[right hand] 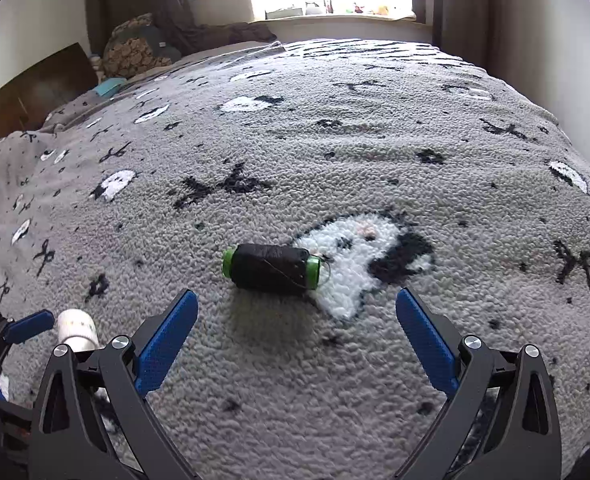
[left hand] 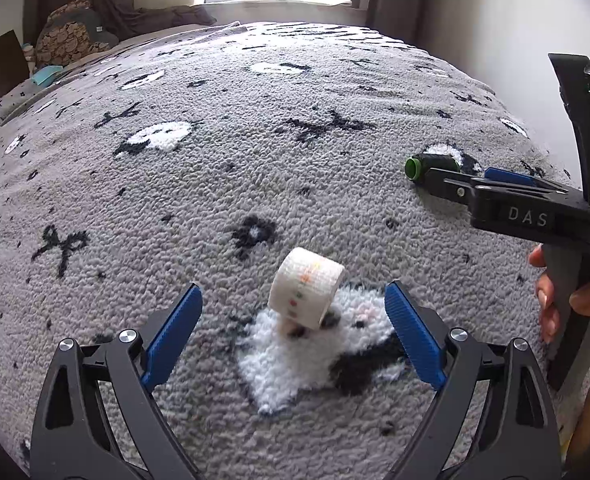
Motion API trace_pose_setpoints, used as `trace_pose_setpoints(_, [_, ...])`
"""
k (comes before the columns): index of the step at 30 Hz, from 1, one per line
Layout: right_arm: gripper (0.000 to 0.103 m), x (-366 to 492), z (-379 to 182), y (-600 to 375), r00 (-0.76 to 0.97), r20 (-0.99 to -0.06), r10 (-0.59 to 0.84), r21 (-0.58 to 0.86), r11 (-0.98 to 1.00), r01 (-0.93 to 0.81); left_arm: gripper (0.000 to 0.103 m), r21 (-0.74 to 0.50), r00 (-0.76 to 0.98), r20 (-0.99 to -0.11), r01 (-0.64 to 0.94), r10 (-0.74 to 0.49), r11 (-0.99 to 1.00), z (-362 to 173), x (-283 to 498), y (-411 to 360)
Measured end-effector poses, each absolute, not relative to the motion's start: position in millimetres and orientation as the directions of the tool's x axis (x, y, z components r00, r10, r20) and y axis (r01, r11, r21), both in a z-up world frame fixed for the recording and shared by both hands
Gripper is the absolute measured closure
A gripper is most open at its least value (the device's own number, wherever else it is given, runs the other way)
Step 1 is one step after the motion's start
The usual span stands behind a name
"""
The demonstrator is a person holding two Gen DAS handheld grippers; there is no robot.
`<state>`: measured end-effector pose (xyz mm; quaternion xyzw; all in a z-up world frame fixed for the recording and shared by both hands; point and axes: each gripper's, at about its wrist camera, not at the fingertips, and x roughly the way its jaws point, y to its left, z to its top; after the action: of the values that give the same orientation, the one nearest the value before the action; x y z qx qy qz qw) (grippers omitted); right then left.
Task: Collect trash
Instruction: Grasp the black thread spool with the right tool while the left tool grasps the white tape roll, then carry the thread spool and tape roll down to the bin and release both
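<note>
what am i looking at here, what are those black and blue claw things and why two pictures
Each claw is a handheld grasping tool that a person squeezes; a camera sits on each, looking out along its fingers, so there are two pictures. The left tool is open around a white tape roll, not gripping it. The right tool is open just short of a black thread spool with green ends. Both things lie on a grey patterned blanket on a bed. Nothing is held yet. A hand holds the right tool's handle.

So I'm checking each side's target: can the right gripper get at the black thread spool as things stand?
Probably yes. The right gripper is open, and the black thread spool lies alone on the grey blanket just ahead of its fingers, nothing between.
</note>
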<state>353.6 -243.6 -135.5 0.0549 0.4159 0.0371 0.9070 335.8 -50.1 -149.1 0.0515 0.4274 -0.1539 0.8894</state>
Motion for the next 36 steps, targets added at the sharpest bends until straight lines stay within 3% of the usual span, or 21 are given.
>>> trace_pose_setpoints(5, [0.006,370,-144,-231,0.639,-0.764,0.091,0.104,0.994,-0.017,0.031,-0.045,0.572,-0.785,0.328,-0.236,0.944,-159,353,-52])
trace_pose_setpoints(8, [0.024,376,-147,-230,0.634,-0.77,0.076,0.093,0.996,-0.006,0.044,-0.059,0.575,-0.781,0.323,-0.245,0.945,-161,358,-50])
trace_pose_setpoints(10, [0.043,377,-148,-231,0.636,-0.768,0.071,0.093,0.996,0.001,0.058,-0.068,0.576,-0.776,0.328,-0.257,0.942,-159,359,-49])
trace_pose_setpoints(12, [0.047,376,-147,-234,0.639,-0.765,0.081,0.106,0.994,0.0,0.073,-0.069,0.575,-0.775,0.335,-0.262,0.94,-157,358,-50])
trace_pose_setpoints(21, [0.047,346,-133,-228,0.655,-0.753,0.07,0.054,0.998,-0.044,0.073,-0.057,0.583,-0.769,0.344,-0.261,0.937,-143,328,-51])
trace_pose_setpoints(36, [0.047,204,-72,-241,0.724,-0.686,0.065,0.014,0.997,-0.076,0.073,-0.051,0.656,-0.699,0.354,-0.287,0.934,-84,218,-48])
